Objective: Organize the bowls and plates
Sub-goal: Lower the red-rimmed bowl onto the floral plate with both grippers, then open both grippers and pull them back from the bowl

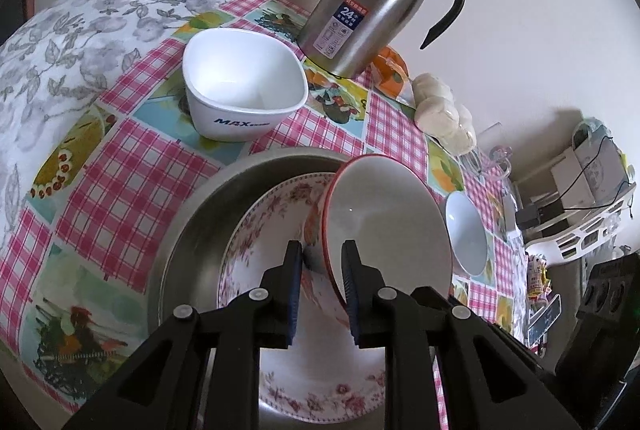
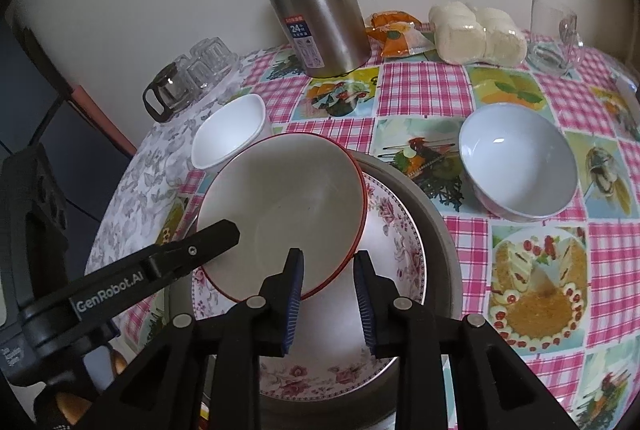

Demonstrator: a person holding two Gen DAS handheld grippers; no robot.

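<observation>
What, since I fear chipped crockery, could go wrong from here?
The red-rimmed bowl hangs tilted, pinched only at its rim by the left gripper; it might slip and strike the floral plate below. The right gripper straddles the rim with open jaws, so it offers no backup and could knock the bowl.

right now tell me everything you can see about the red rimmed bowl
The red-rimmed bowl is round, glossy like ceramic or melamine, with a plain off-white empty inside and a thin red rim. It is tilted, its opening facing up and sideways, over the floral plate, which lies in a metal pan. The left gripper is shut on its rim; the right gripper straddles the near rim, apparently not pressing.
</observation>
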